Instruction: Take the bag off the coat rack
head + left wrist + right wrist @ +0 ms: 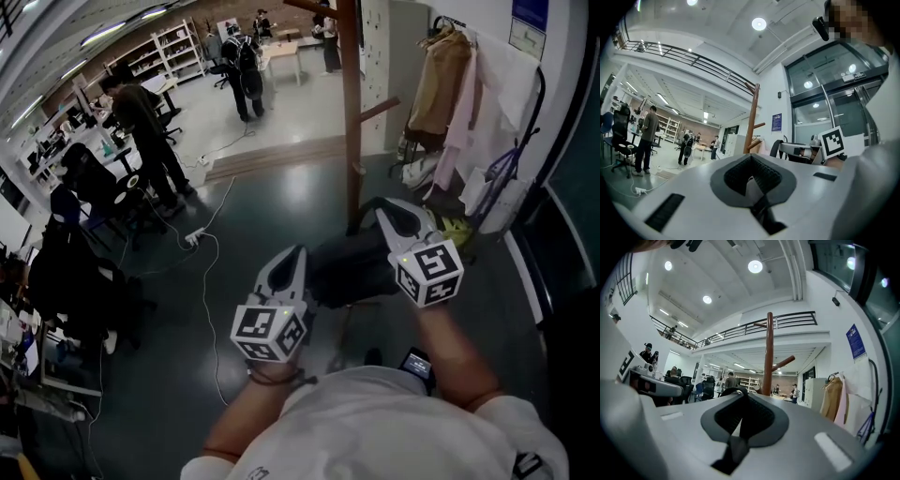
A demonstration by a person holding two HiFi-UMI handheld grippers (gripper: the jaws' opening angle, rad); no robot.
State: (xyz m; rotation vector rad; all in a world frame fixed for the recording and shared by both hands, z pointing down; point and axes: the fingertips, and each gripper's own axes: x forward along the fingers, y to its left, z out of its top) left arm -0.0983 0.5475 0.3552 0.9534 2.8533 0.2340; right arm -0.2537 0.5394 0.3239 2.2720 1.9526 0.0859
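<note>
A black bag [352,267] hangs between my two grippers, just in front of the foot of the brown wooden coat rack [351,112] and clear of its pegs. My left gripper [292,258] meets the bag's left end, its jaws closed with a dark strap [764,213] running out from between them. My right gripper [389,217] is at the bag's right end, shut on a black strap [739,430] that loops over the jaws. The rack pole [768,352] stands upright beyond the right gripper. In the left gripper view the pole [751,117] is also ahead.
Coats [448,84] hang on the wall at the right beside a glass door. A power strip [195,236] with cables lies on the dark floor to the left. Office chairs [89,192] and standing people [141,122] fill the left and back.
</note>
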